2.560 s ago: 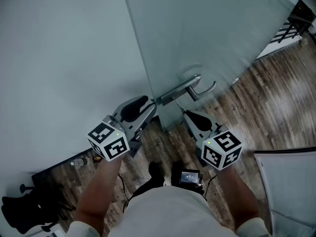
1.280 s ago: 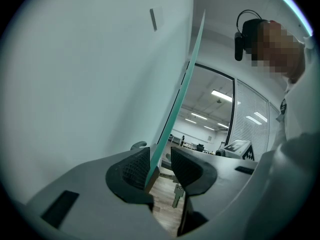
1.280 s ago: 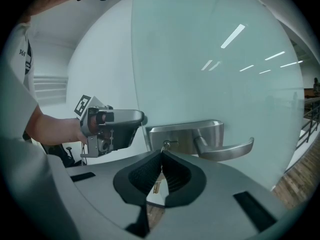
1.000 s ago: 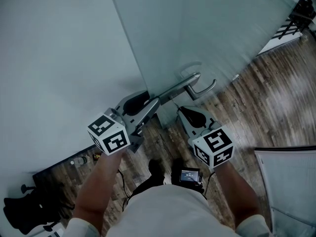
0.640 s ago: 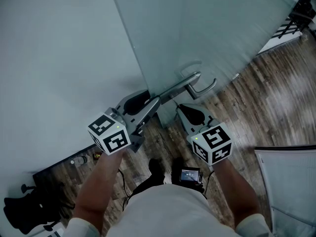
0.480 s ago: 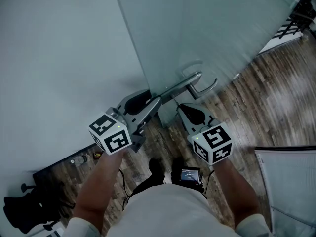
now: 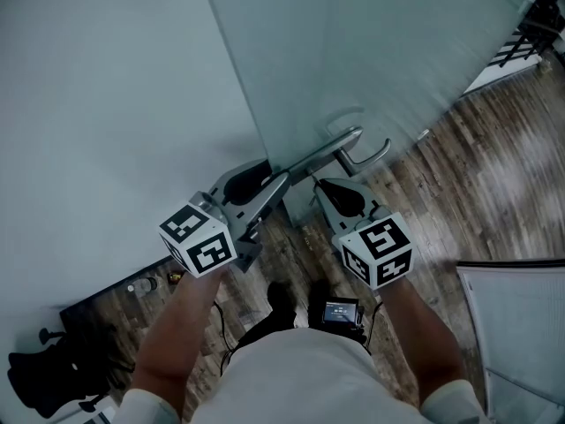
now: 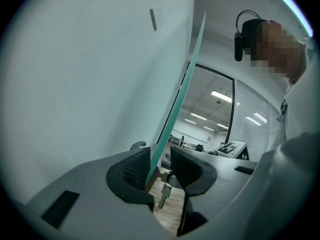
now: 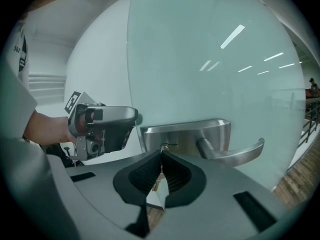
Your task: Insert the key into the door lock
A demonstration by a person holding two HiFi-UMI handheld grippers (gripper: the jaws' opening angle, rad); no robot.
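Note:
The frosted glass door carries a steel lock plate with a lever handle, and that handle also shows in the head view. My right gripper is shut on a key, whose tip sits at the keyhole on the plate's left part. A small tag dangles below the pads. In the head view the right gripper points up under the handle. My left gripper straddles the door's free edge, and the left gripper is shut on it. A hanging key shows past its pads.
A plain wall meets the door at the left. Below is a wood floor. A small black device hangs at the person's waist. A chair base stands at the bottom left and a white panel at the right.
My right gripper has moved up and forward, closer to the lock plate, and its marker cube has turned. The left gripper has stayed on the door edge.

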